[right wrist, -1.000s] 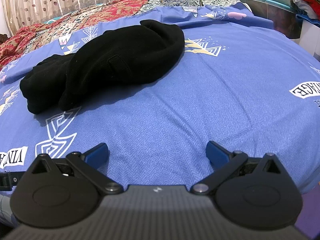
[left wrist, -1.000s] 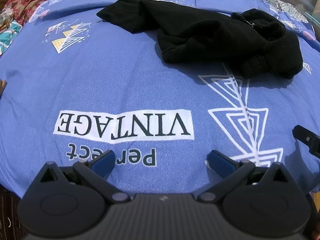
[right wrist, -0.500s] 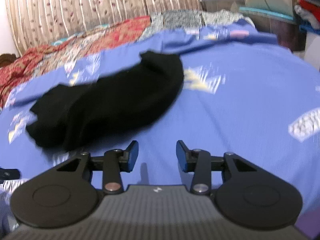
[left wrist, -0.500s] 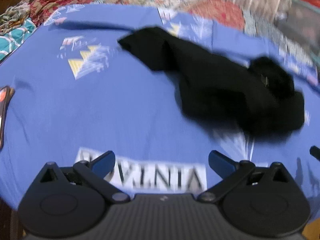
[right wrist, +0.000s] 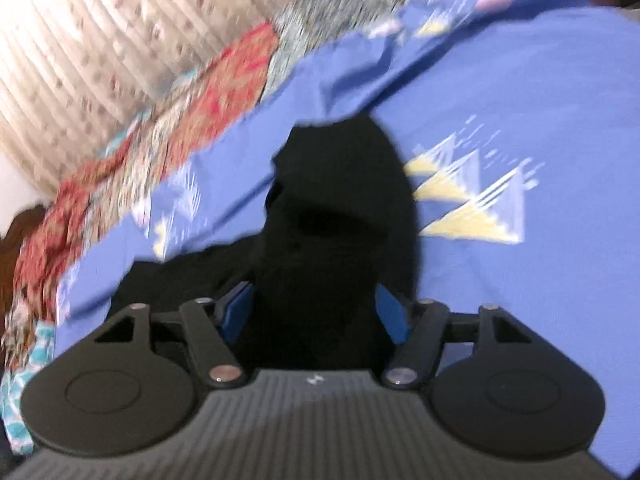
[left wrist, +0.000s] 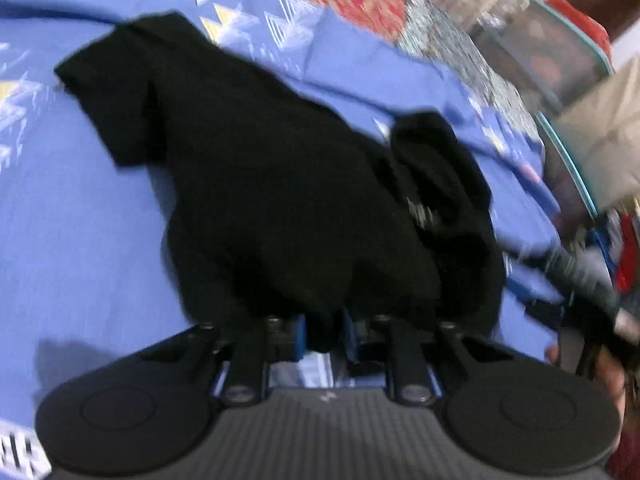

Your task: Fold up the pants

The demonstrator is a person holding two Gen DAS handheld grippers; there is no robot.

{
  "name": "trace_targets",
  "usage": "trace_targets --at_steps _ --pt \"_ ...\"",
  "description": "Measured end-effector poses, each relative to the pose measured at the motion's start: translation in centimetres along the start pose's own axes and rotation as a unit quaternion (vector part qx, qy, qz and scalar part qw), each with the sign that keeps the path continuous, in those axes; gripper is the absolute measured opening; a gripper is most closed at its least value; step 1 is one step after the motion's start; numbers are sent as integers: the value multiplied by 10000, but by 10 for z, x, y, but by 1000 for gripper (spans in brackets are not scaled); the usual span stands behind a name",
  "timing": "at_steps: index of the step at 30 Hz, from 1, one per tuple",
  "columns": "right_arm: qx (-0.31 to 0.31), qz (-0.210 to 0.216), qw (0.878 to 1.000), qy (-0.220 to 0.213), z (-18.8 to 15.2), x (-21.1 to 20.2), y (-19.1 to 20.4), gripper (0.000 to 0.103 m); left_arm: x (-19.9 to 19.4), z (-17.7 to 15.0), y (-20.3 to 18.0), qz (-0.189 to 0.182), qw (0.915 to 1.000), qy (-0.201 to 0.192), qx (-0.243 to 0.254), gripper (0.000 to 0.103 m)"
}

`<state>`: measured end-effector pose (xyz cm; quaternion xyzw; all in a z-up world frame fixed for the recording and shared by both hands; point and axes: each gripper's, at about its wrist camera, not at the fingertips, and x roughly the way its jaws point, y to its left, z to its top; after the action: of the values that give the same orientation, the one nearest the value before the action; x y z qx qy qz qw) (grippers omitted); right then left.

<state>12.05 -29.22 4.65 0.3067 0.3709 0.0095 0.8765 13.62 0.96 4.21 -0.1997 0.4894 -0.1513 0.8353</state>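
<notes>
The black pants [left wrist: 280,184] lie crumpled on the blue printed bedsheet [left wrist: 60,240]. My left gripper [left wrist: 323,332] is shut on the near edge of the pants, with black cloth pinched between its blue pads. In the right wrist view the pants [right wrist: 340,208] fill the middle, and my right gripper [right wrist: 316,316] has its jaws partly apart around a fold of the black cloth. Both views are blurred by motion.
A red patterned quilt [right wrist: 224,80] and a beige curtain [right wrist: 100,28] lie beyond the sheet. A teal-rimmed storage box [left wrist: 560,52] stands at the right of the bed. The other gripper and a hand [left wrist: 592,320] show at the right of the left wrist view.
Both grippers moved forward onto the pants. The left jaws went from wide open to closed on the cloth. The right jaws, narrow half a second ago, now straddle a fold.
</notes>
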Motion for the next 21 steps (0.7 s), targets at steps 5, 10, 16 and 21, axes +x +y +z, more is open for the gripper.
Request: trace_targets --at_steps 5,10,16,21 --pt "-464 101 9973 -561 -7 -38 9 6 -25 73 -24 145 9920 -1220 277 13" --pt "-537 321 9929 -1010 -46 -103 -9 6 -54 114 -50 446 9651 -2571 207 54" --pt "-137 8 9985 -539 -76 -109 -55 30 -47 50 -43 -41 9784 -1896 825 90" --pt "-299 -342 9921 -1166 -26 -111 -57 46 -3 -20 -32 -226 9940 -538 920 91"
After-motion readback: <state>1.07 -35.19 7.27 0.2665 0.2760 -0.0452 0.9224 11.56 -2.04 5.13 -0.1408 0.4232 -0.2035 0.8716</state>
